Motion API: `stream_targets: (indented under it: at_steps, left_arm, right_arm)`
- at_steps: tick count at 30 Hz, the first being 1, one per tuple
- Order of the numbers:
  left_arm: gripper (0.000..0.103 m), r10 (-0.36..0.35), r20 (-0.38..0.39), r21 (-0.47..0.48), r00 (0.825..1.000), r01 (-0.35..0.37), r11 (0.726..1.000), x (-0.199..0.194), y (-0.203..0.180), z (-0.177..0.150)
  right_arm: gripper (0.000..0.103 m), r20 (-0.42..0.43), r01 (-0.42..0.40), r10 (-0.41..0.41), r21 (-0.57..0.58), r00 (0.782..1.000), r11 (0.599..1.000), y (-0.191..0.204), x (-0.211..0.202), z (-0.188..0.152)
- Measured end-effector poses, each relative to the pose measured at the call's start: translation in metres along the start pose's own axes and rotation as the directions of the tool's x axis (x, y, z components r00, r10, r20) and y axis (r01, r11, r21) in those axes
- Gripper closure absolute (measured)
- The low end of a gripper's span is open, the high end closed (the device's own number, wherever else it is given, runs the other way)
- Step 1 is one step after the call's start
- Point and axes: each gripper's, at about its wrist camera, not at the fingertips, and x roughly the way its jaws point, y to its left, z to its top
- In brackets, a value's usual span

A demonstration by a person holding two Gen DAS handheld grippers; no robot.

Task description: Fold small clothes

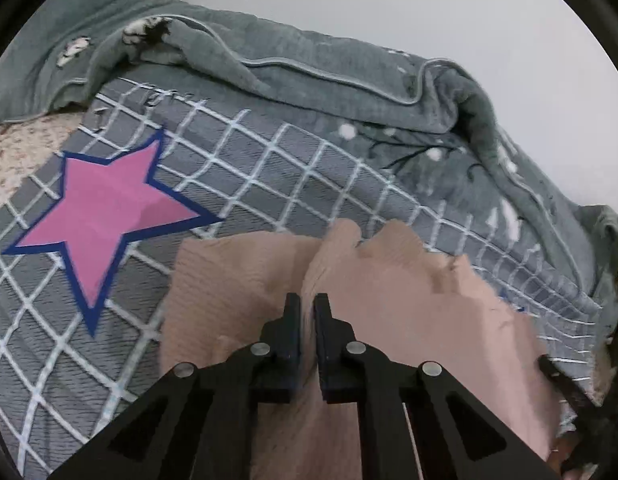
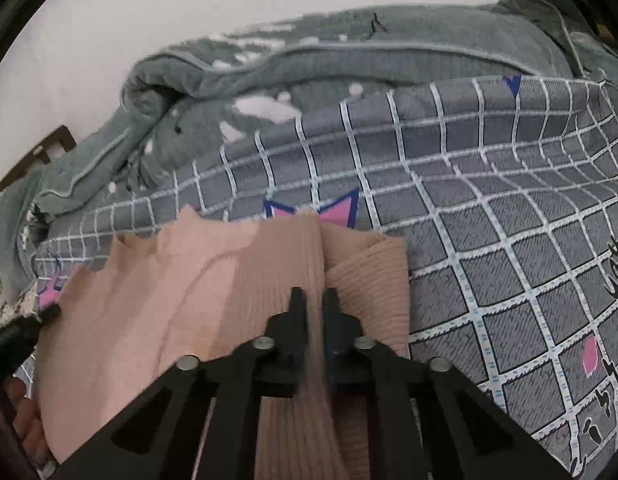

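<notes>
Checked bedsheet [image 1: 245, 168] carries the pink garment [image 1: 409, 300]. Left tool [image 1: 307, 300] and right tool [image 2: 313, 294] each pinch a ridge of it at 12 o'clock, likely as paired fold anchors.

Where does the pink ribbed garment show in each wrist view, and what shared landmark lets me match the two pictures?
Left wrist: pink garment fills lower centre and right, pinched in the left tool.
Right wrist: garment fills lower centre and left, pinched in the right tool.
Shared landmark: the rumpled grey-green blanket behind the checked sheet.

Right gripper [image 2: 314, 296]: lower centre, pinching a ridge of pink ribbed garment [image 2: 213, 292]
Bed sheet [image 2: 489, 220]: grey checked, right
Blanket [image 2: 229, 80]: grey-green, upper left
</notes>
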Motion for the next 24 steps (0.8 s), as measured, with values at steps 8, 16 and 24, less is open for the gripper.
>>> stream_targets:
  at_steps: [8,16,24]
  left_arm:
    - [0.095,0.036,0.016,-0.058,0.999,-0.035,0.998,-0.009,0.013,-0.002]
    - [0.082,0.017,-0.021,-0.076,1.0,-0.019,0.997,-0.011,0.017,0.0]
    - [0.043,0.021,0.017,0.043,1.0,-0.022,0.999,-0.03,0.016,-0.006]
  right_arm:
    - [0.094,0.014,-0.008,0.008,0.001,1.0,1.0,0.001,-0.003,0.001]
    - [0.058,0.054,-0.005,0.005,0.0,0.999,1.0,0.003,-0.012,0.002]
    - [0.048,0.088,0.01,0.0,-0.105,0.996,0.994,0.024,-0.034,0.0]
